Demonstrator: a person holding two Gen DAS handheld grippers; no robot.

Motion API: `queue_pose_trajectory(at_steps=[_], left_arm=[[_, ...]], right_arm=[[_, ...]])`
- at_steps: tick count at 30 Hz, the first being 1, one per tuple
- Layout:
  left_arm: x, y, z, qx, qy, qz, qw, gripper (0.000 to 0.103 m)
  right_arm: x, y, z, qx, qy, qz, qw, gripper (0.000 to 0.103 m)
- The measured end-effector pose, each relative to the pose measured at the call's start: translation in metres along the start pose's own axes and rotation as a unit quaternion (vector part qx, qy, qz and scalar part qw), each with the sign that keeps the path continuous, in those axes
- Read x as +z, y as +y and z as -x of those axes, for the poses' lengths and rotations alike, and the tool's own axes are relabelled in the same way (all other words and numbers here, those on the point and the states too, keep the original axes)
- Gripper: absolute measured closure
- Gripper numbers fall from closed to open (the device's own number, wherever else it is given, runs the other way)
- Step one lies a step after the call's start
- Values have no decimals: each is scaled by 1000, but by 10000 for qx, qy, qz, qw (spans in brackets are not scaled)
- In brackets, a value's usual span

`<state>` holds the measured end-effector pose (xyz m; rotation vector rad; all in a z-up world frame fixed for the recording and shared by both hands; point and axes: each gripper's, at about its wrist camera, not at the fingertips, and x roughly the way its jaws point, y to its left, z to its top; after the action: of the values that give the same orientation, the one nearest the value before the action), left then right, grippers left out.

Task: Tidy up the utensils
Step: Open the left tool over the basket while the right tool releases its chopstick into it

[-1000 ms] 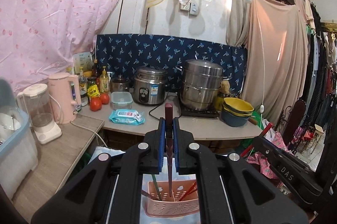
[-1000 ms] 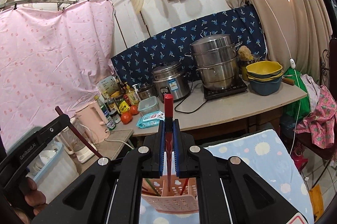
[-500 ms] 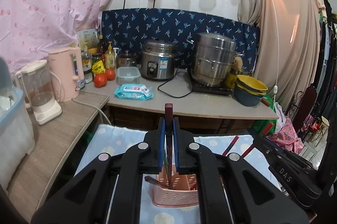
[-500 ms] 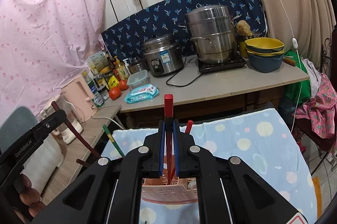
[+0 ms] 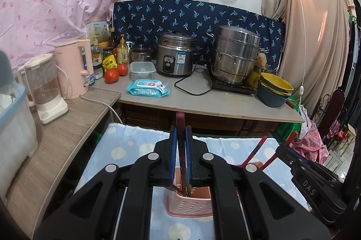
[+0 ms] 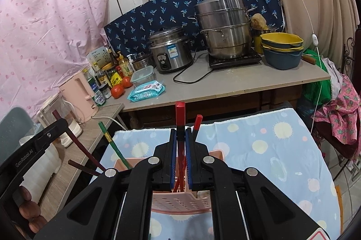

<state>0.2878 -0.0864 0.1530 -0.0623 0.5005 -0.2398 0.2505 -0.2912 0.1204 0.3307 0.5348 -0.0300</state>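
Note:
A pink slotted utensil basket (image 5: 191, 206) stands on a table under a light blue dotted cloth (image 6: 270, 149). My left gripper (image 5: 180, 130) is shut on a dark maroon chopstick (image 5: 180, 120), held upright with its lower end down inside the basket. My right gripper (image 6: 180, 133) is shut on a bright red chopstick (image 6: 180, 111), also upright over the basket (image 6: 180, 201). A second red chopstick (image 6: 196, 124), a green one (image 6: 110, 143) and another maroon one (image 6: 83, 168) lean in the basket. A person's fingers (image 6: 24, 197) show at the lower left.
Behind the table runs a counter with a rice cooker (image 5: 176, 59), a steel steamer pot (image 5: 235, 55), stacked bowls (image 5: 274, 91), a wet-wipes pack (image 5: 147, 88) and tomatoes (image 5: 111, 76). A pink kettle (image 5: 74, 68), blender (image 5: 45, 86) and blue tub (image 5: 13, 127) stand left.
Both grippers have sunk toward the basket with their chopsticks and tipped downward. The clothed table has come into view. In the last half second they barely moved.

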Motion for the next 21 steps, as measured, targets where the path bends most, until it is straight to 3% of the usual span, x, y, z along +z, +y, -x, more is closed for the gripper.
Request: queue_pose_trajectory(at_steps=[3, 8, 14, 21], left_arm=[[-1, -1, 1, 24, -17, -10, 10000, 96], [-2, 1, 0, 95, -19, -18, 10000, 90], [-5, 4, 5, 244, -73, 22, 9997, 63], [-5, 1, 13, 236, -98, -31, 9997, 63]], right_arm=[[0, -1, 2, -10, -21, -20, 10000, 93], [-1, -2, 5, -93, -149, -105, 9998, 74], [-1, -2, 13, -100, -212, -83, 9997, 74], [-1, -2, 24, -79, -293, -78, 9995, 72]])
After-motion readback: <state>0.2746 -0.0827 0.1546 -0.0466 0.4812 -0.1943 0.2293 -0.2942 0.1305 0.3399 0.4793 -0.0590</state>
